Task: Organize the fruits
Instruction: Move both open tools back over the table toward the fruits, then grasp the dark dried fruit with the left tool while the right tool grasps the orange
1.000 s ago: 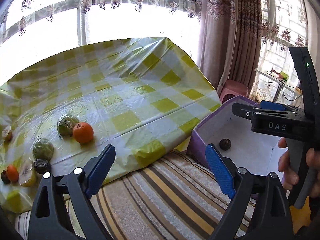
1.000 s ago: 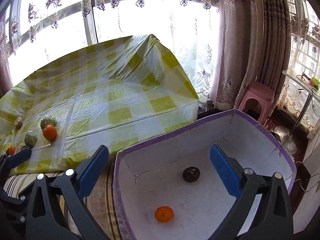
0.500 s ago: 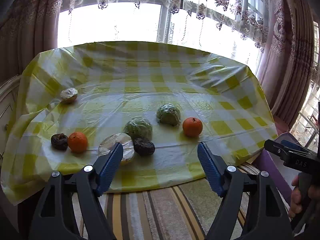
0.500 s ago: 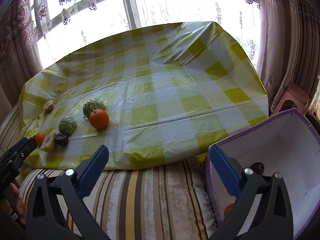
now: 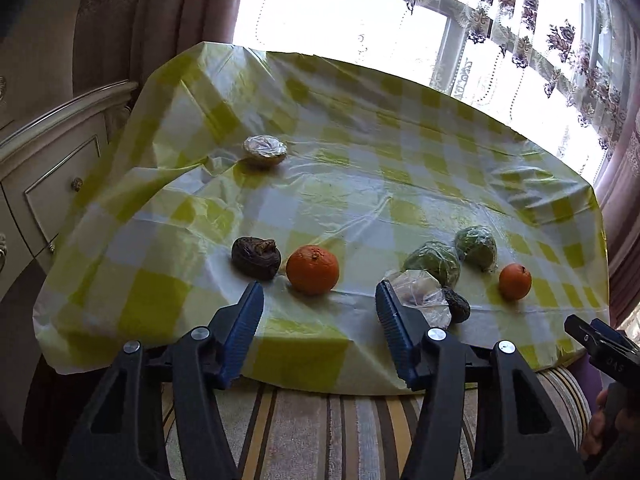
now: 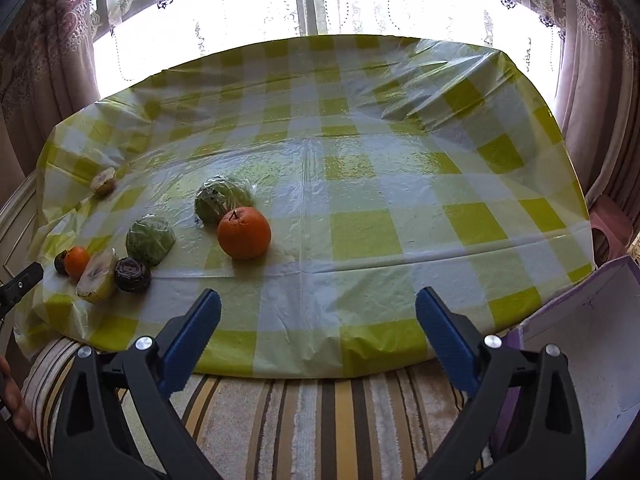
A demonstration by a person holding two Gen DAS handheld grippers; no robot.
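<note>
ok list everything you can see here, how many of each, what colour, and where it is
oranges: two, orange, near edge of the cloth
dark wrinkled fruits: two, brown-black, each near an orange
green wrapped fruits: two, green, side by side
wrapped cut fruits: two, pale, one far back, one near front
tablecloth: one, yellow and white check, over the table
box: one, purple outside, white inside, right
striped mat: one, brown and yellow, front
cabinet: one, cream, left
left gripper: black, blue pads, closing, nothing between
right gripper: same, open, empty

harsh backlight from the blown-out window, fisheye-bent edges, sharp focus
</note>
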